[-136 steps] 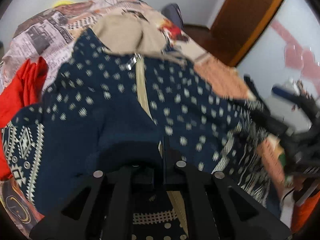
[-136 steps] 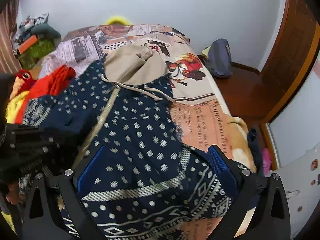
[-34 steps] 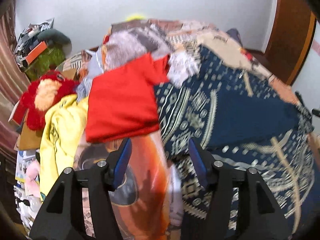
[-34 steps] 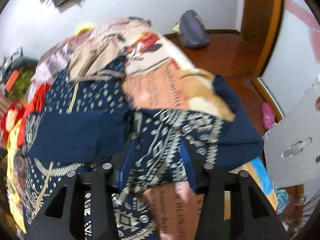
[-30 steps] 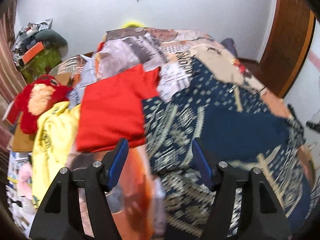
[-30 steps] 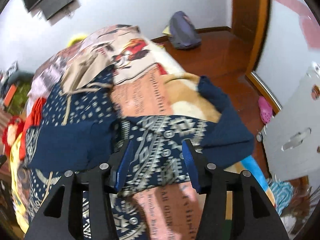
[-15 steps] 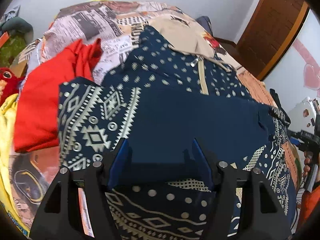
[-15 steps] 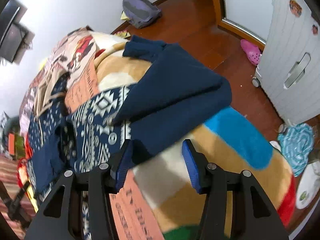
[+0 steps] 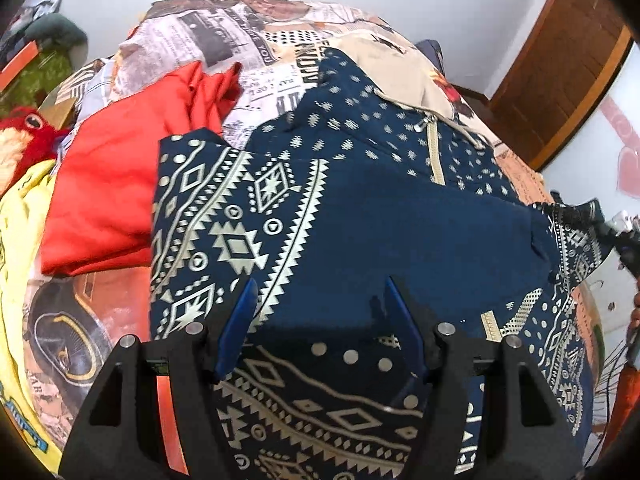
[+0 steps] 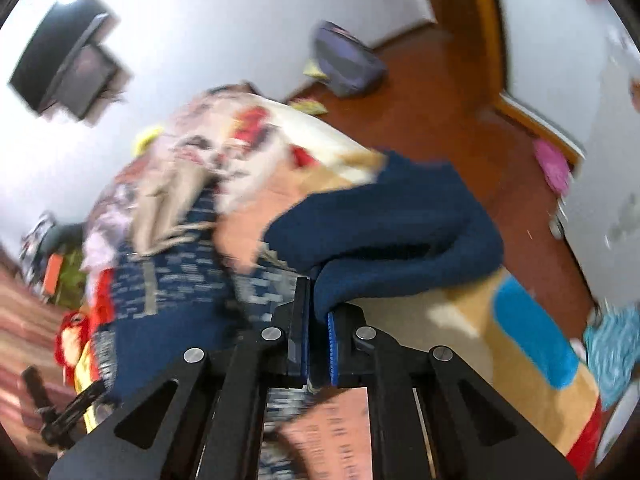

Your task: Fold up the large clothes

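— Though the right wrist view is smeared with blur, what can you still make out there?
— The right gripper (image 10: 318, 322) is clenched on a plain navy fold of the hoodie (image 10: 384, 220); its pads are pressed nearly together on the cloth. Patterns on the rest of the garment are streaks, and the bed (image 10: 460, 320) edge is soft.

— And the left side?
— The left gripper (image 9: 318, 312) hangs released, jaws wide apart over the hoodie (image 9: 400, 232), holding nothing. Its lower hem is cut off behind the gripper body.

— Which way does the garment run?
— It lies on the bed (image 9: 248, 40), long axis running away from the left camera, beige hood (image 9: 384, 60) at the far end, zipper (image 9: 434, 148) running up the middle. One sleeve is folded across the chest.

— Counts?
— One hoodie, one red garment (image 9: 120, 176) beside it, one yellow garment (image 9: 20, 232) at the left edge, two grippers.
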{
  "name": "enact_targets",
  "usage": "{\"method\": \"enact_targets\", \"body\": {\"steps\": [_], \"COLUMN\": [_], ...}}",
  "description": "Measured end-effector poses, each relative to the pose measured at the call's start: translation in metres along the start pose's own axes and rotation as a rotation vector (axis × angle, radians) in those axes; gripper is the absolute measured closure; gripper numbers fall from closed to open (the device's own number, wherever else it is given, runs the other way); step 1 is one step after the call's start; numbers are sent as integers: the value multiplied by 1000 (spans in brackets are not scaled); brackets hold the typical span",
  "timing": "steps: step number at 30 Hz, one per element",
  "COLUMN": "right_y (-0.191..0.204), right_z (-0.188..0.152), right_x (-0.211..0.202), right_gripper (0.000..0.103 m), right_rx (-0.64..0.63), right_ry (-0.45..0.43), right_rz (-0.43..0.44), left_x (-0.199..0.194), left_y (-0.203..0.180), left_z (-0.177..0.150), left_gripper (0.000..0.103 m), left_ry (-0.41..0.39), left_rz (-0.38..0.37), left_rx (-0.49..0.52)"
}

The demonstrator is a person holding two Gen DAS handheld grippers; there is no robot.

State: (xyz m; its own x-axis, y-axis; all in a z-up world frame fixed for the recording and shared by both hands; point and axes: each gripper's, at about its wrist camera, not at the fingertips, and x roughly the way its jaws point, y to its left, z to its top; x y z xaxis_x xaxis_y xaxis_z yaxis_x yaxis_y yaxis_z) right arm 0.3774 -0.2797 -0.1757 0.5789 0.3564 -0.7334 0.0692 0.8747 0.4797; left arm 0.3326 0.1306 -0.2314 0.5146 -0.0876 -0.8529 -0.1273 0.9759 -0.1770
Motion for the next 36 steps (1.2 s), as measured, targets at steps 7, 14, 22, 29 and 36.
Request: {"method": "enact_targets", "body": {"steps": [7,14,22,29,36], "right_y": [95,147,156,147,109], "right_z": [7,-42,-102,-83,-49], "right_x": [-31,45,110,66,4], "right_gripper": [97,96,89,78,63], "right_rx": [-134,-172,-228,-268,-301], "right_ry": [-69,110,354,301,62], "right_rz": [147,145,26,66,-28], "left_x": [-27,-46,-48,-46,-45], "left_y": [5,4,3,-31,-112], "left_z": [-6,-19,-27,-11,27], "left_gripper": [38,38,38,38,38], "left_ry": [-55,-77,-55,-61,-84], "left_rz": [-7,14,2,-40,-126], "left_rx": [5,78,93,157,308]}}
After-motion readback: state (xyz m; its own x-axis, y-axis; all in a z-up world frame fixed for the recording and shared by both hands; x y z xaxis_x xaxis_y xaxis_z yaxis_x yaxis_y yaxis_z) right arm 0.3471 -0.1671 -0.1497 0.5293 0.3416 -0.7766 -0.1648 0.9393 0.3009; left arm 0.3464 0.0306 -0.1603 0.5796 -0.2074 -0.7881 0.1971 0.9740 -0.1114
